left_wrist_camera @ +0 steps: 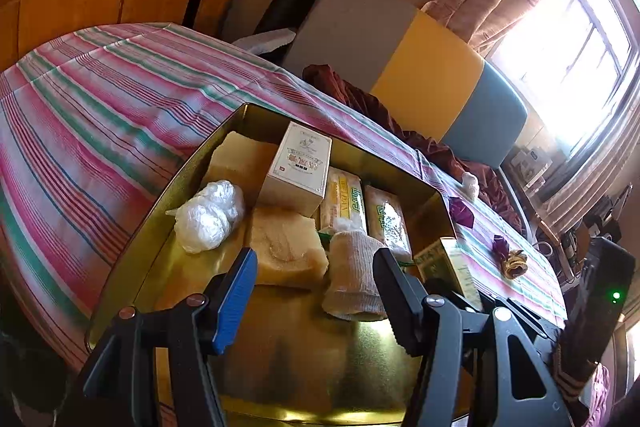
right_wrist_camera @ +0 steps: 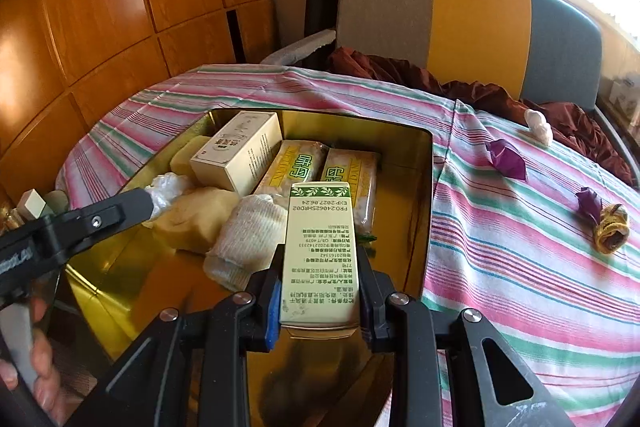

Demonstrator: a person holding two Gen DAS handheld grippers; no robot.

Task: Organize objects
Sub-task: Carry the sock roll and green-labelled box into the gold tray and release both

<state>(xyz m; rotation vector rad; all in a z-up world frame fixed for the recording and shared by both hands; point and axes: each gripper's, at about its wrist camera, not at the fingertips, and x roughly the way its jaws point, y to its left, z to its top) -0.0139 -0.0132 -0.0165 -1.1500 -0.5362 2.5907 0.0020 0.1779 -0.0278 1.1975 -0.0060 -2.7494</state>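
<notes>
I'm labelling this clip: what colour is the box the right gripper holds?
Pale cream box with green print and a leafy green band, clearest in the right wrist view.

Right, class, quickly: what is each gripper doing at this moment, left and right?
Left gripper: open, holding nothing, over the gold tin.
Right gripper: shut on the green-and-cream box, over the same tin.

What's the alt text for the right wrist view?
The right gripper clamps a green-and-cream carton over an open gold tin that holds a white box, snack packs, a gauze roll and other items. The tin sits on a striped cloth; the left gripper reaches in from the left.
</notes>
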